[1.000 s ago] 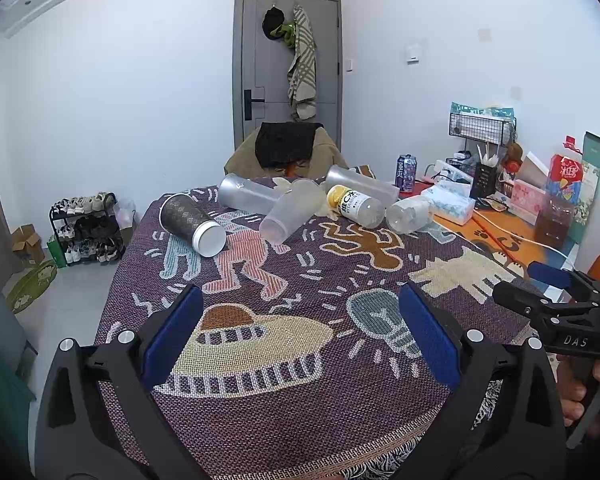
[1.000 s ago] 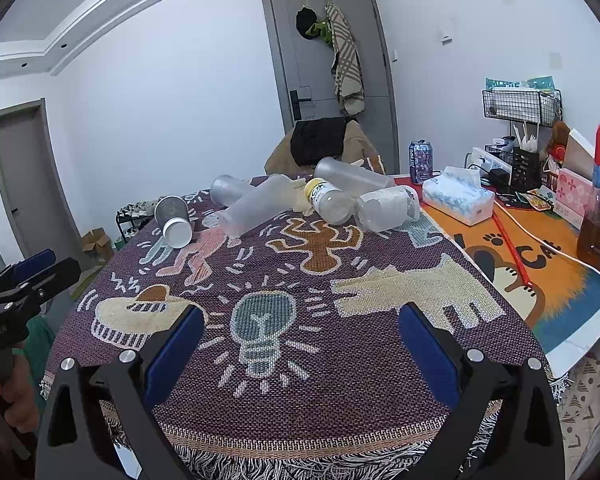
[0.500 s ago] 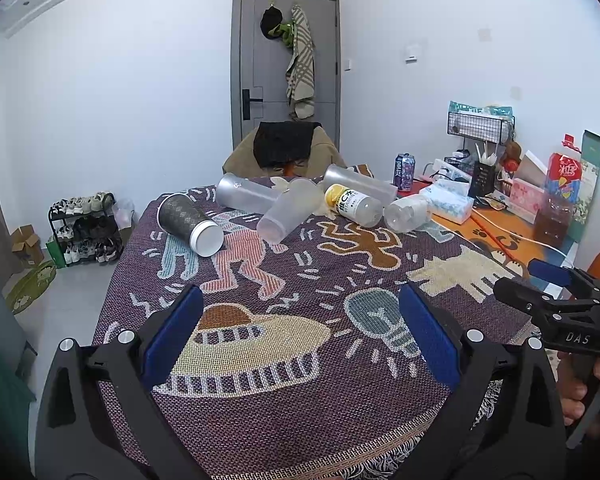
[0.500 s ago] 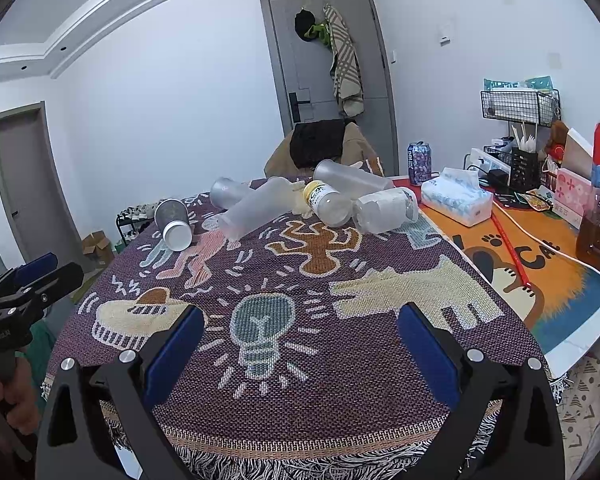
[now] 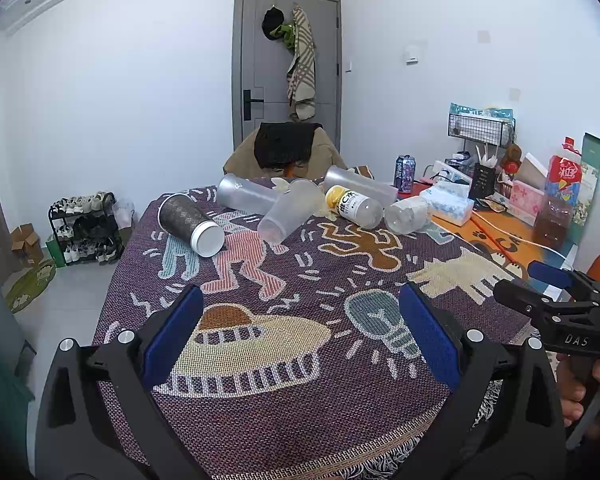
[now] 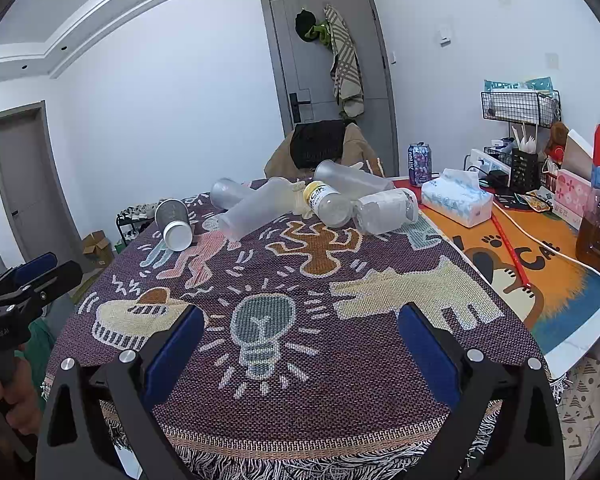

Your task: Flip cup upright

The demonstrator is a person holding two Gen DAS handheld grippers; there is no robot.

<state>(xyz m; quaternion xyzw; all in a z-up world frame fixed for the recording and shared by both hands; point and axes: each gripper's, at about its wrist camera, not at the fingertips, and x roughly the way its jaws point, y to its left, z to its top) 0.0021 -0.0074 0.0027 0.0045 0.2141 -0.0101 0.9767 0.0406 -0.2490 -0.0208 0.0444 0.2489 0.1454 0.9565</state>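
Several cups and bottles lie on their sides at the far end of the patterned cloth. A dark cup with a white base [image 5: 190, 226] [image 6: 173, 220] lies at the left. Frosted clear cups [image 5: 288, 212] [image 6: 256, 208] lie beside it. A yellow-capped bottle [image 5: 354, 206] [image 6: 326, 204] and a clear bottle [image 5: 408, 214] [image 6: 384, 210] lie to the right. My left gripper [image 5: 298, 330] is open and empty over the near cloth, far from the cups. My right gripper [image 6: 296, 342] is open and empty too. Each gripper shows at the edge of the other's view.
A tissue pack [image 6: 456, 198], a soda can [image 6: 419, 159], a wire rack [image 6: 518, 108], boxes and a brown jar [image 6: 598, 230] crowd the orange mat on the right. A draped chair [image 5: 286, 150] stands behind the table. A shoe rack [image 5: 86, 226] stands on the floor at left.
Both grippers have barely moved; the views shift very slightly. Both stay open. Nothing on the table has moved.
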